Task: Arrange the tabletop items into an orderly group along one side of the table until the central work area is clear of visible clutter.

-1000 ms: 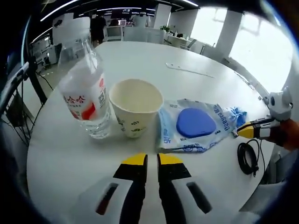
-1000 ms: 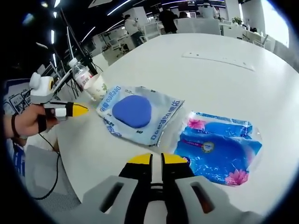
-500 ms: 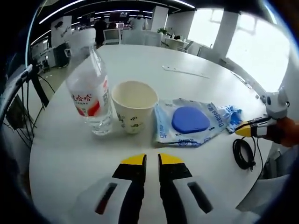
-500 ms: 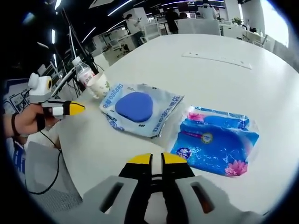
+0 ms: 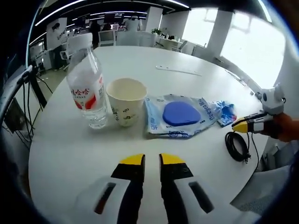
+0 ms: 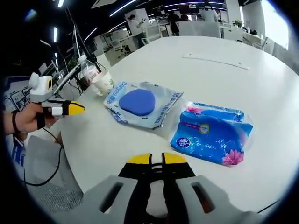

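Grippers, left (image 5: 151,159) and right (image 6: 157,158), jaws together, drawn back; bottle (image 5: 87,88), cup (image 5: 125,101), packets unmoved

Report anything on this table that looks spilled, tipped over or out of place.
Nothing stands out. The water bottle and paper cup stand upright, and the two flat packets lie beside them in a rough row.

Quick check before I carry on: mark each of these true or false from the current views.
1. The water bottle stands upright beside the paper cup. True.
2. The paper cup lies on its side. False: it stands upright, mouth up.
3. The left gripper grips the bottle. False: its fingers hold nothing.
4. A blue tissue pack lies beside the packet with the blue pad. True.
5. The right gripper holds the tissue pack. False: it holds nothing.
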A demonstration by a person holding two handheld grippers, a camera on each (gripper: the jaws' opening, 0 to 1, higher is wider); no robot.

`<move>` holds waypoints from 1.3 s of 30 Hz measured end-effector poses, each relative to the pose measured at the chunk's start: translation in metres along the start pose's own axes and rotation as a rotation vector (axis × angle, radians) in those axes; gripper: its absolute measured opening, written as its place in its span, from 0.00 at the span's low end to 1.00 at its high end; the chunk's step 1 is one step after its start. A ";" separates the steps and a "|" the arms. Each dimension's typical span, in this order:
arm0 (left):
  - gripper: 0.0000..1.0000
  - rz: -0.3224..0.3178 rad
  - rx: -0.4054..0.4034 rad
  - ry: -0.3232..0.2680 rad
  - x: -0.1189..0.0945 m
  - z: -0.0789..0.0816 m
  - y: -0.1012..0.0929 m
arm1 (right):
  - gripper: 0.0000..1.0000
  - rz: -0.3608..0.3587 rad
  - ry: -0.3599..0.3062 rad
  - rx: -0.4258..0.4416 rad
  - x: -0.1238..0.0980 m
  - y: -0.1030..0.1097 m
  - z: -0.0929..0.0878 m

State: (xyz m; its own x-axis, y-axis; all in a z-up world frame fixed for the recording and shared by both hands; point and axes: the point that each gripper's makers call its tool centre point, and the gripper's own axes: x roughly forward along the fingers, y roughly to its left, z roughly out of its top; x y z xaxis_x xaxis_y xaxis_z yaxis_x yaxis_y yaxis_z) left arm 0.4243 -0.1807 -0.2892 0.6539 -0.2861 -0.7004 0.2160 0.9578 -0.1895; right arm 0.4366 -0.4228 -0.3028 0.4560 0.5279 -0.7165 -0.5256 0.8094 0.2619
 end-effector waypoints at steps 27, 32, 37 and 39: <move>0.12 -0.034 0.021 -0.023 -0.024 -0.006 -0.011 | 0.06 -0.032 -0.031 0.045 -0.024 -0.012 -0.020; 0.12 -0.034 0.023 -0.023 -0.026 -0.007 -0.010 | 0.06 -0.038 -0.035 0.057 -0.028 -0.012 -0.022; 0.13 -0.035 0.026 -0.025 -0.028 -0.008 -0.011 | 0.06 -0.044 -0.037 0.057 -0.029 -0.014 -0.023; 0.13 -0.037 0.027 -0.025 -0.029 -0.008 -0.012 | 0.06 -0.047 -0.039 0.061 -0.030 -0.015 -0.024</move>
State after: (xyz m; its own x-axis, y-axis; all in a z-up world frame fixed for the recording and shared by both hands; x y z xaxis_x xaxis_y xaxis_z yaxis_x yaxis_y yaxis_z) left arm 0.3974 -0.1836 -0.2722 0.6630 -0.3223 -0.6756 0.2596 0.9455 -0.1963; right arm 0.4136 -0.4565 -0.3005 0.5075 0.4978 -0.7033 -0.4586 0.8471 0.2685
